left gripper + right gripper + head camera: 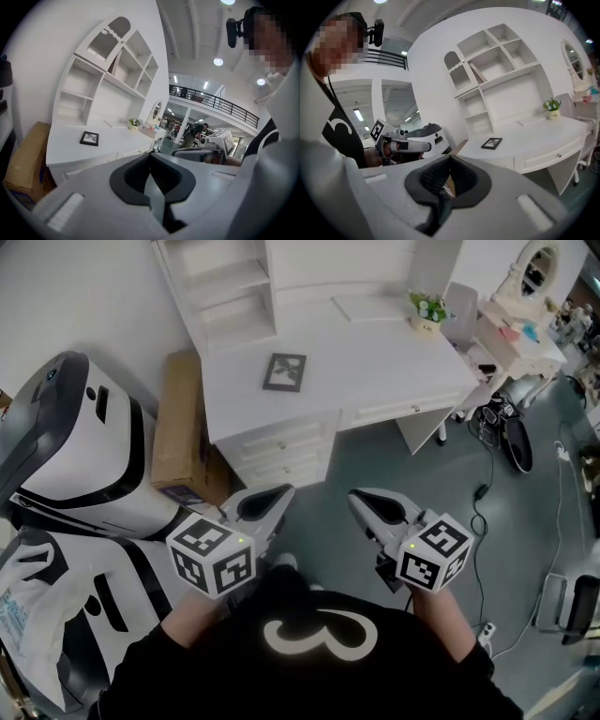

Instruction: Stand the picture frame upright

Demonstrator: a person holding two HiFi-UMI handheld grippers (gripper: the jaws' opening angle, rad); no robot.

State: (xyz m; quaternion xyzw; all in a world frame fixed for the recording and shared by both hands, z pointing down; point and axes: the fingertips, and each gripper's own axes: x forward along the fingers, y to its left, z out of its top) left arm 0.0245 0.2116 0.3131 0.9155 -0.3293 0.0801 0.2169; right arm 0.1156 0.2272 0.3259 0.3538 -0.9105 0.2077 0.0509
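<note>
head view: frame (284, 372) lies flat, face up, on the white desk (375, 362), toward the desk's left part, near the foot of the shelf unit (225, 287). plant (428, 310) stands at the desk's far right, well apart from the frame. box (183, 432) leans against the desk's left side. a white and black machine (75, 456) sits left of the box, with a plastic bag (37, 615) beside it. left gripper (279, 493) and right gripper (361, 496) are held low over the floor in front of the desk, side by side, well apart from the frame.

left gripper view: jaws clenched together, nothing between them. frame (89, 138) shows flat on the desk, beyond and left of the jaw tips; box at the left edge, shelf unit above, plant farther back.

right gripper view: jaws pressed together, empty. frame (491, 143) lies flat on the desk, up and right of the jaw tips, not touched. plant stands far right on the desk. the left gripper shows at the left, in front of the machine.
</note>
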